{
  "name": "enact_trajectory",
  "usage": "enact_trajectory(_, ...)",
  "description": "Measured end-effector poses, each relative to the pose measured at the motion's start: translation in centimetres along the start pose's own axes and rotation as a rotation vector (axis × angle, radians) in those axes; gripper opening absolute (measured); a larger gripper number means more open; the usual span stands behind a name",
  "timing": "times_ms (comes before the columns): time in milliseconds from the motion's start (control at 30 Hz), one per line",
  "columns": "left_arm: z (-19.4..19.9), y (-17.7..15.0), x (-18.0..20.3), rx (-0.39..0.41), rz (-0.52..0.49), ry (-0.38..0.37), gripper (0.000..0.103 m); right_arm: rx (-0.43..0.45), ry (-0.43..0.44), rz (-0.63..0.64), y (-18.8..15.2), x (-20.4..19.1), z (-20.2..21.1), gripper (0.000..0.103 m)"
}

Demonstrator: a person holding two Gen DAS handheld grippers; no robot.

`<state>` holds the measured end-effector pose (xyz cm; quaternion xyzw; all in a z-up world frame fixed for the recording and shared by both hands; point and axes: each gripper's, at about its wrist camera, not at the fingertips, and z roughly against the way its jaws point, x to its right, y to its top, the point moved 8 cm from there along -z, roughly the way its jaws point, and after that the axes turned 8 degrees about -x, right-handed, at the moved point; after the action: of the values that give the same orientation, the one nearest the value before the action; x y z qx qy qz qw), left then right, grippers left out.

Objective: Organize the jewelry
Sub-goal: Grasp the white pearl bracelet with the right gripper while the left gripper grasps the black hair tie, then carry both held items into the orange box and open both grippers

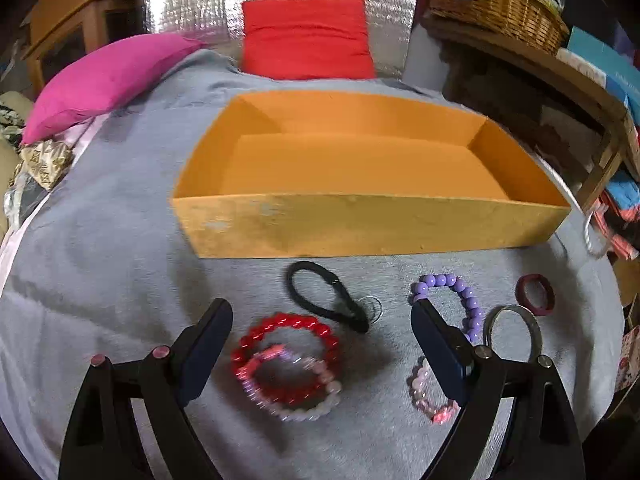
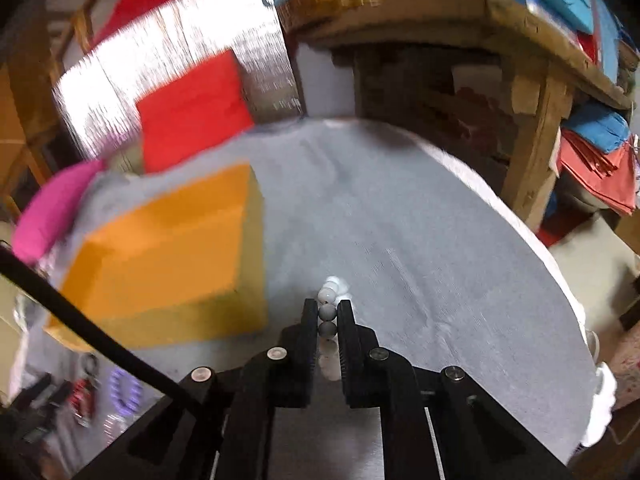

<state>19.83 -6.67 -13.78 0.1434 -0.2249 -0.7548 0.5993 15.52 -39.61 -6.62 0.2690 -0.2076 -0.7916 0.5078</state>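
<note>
Two grippers: both in view, each from its own wrist camera.
Left gripper: jaws wide apart, nothing between the pads, hanging over the grey cloth.
Right gripper: jaws closed on a white bead bracelet; the beads run up the gap between the pads and stick out past the tips.
Box: orange, open-topped, on the cloth beyond the loose pieces; its floor looks bare.
Red bracelet: on the cloth between the left fingers, overlapped by a pale pink bracelet.
Hair tie: black, just in front of the box.
Purple bracelet: partly behind the right-hand finger.
Pink beads: beside that same finger.
Metal ring: right of the purple bracelet.
Maroon ring: near the cloth's right edge.
</note>
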Motion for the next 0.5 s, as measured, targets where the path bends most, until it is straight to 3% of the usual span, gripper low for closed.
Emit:
enact_trajectory(33, -0.3, 0.0, 0.2, -0.009, 0.002, -0.008, 0.088, 0.025, 0.02, -0.006, 0.3, -0.5, 0.5, 0.01)
enact_trajectory(133, -1.5, -0.1, 0.8, -0.046, -0.004, -0.052, 0.059, 0.062, 0.066, -0.009, 0.7, -1.9, 1.3, 0.01)
enact_trajectory(233, -2.1, -0.1, 0.8, -0.051, -0.01, -0.046, 0.045, 0.087, 0.102, -0.008, 0.8, -3.2, 1.3, 0.01)
enact_trajectory(300, -2.0, 0.1, 0.8, -0.045, -0.013, -0.061, 0.025, 0.104, 0.136, -0.008, 0.9, -4.3, 1.6, 0.01)
enact_trajectory(500, -1.1, 0.5, 1.2, -0.012, -0.036, -0.103, 0.022, 0.127, 0.232, 0.021, 1.4, -8.1, 1.5, 0.01)
